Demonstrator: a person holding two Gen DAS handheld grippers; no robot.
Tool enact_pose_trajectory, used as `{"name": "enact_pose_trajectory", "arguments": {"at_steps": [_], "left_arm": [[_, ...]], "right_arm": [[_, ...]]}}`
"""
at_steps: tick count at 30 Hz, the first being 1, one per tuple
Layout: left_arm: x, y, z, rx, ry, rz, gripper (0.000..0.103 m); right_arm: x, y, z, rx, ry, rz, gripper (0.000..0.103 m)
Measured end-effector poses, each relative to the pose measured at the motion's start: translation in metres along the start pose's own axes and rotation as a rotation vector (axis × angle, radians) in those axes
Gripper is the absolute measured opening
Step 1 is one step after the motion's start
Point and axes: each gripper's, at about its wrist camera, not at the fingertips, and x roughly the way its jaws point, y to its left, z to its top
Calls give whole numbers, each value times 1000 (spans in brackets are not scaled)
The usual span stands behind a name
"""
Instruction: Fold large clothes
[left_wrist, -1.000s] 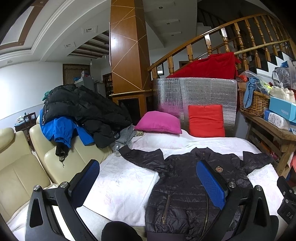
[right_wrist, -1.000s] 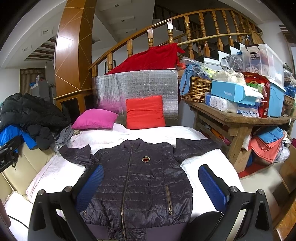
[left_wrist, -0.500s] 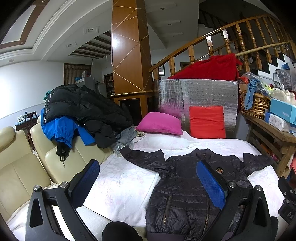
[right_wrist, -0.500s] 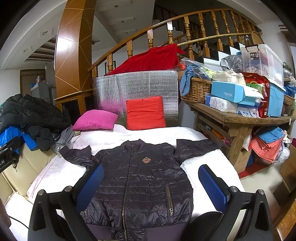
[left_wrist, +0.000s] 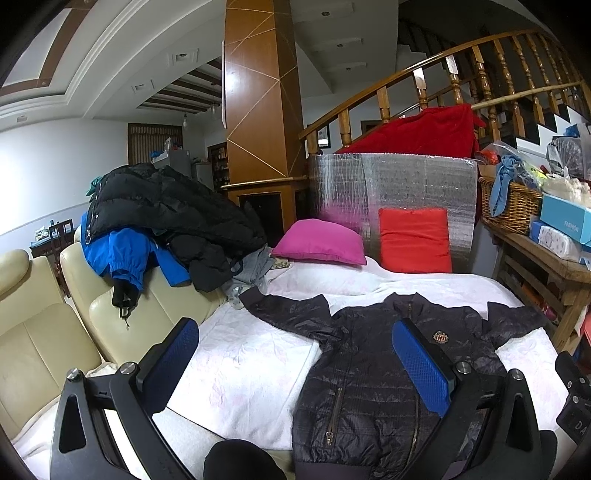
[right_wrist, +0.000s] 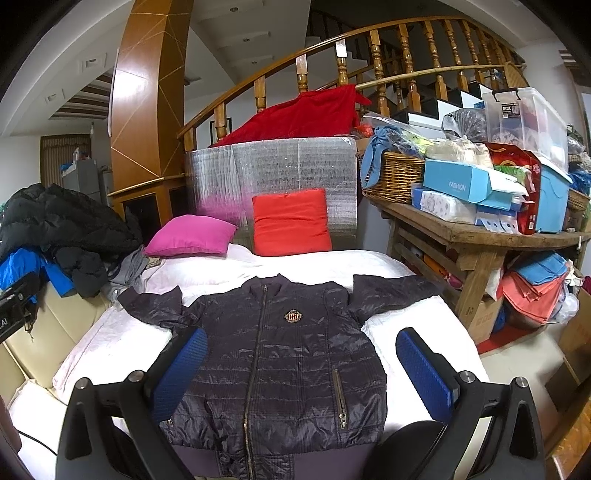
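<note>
Nothing moved, jacket (right_wrist: 280, 354) flat beyond both grippers' spread, empty fingers (left_wrist: 421, 365), left gripper (left_wrist: 295, 365), right gripper (right_wrist: 303, 373)

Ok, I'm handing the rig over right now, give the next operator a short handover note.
Left tongs: open, holding nothing, above the sheet beside the jacket.
Right tongs: open, holding nothing, above the jacket's lower body.
Dark quilted jacket: flat on the white bed sheet, front up, zipped, both sleeves spread out.
Done: jacket laid out.
Left: every fold; sleeves in first, probably.
</note>
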Motion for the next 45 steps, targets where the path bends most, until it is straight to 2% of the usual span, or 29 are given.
{"name": "enact_pose_trajectory", "arguments": {"at_steps": [21,27,31,34,38,40,43,45], "left_arm": [[1,-3,2,16,-2,-5,103],[19,-7,0,17,29,-26,103],[60,-15,-4,-3,132,-132,103],[113,-30,-19,-10,281,-206,103],[191,-60,-62,30,488,-193,103],[219,-71,-83,51,559,-177,103],[252,-81,-106,57,622,-175,103],[266,-86,-109,48,623,-184,103]], "right_arm": [[6,1,7,-11,11,1,103],[20,-6,5,-4,31,-16,103],[40,-22,6,17,40,-37,103],[67,-47,7,68,70,-60,103],[106,-85,4,118,97,-107,103],[135,-111,2,156,130,-122,103],[178,-156,-1,258,168,-105,103],[205,-186,-1,329,179,-110,103]]}}
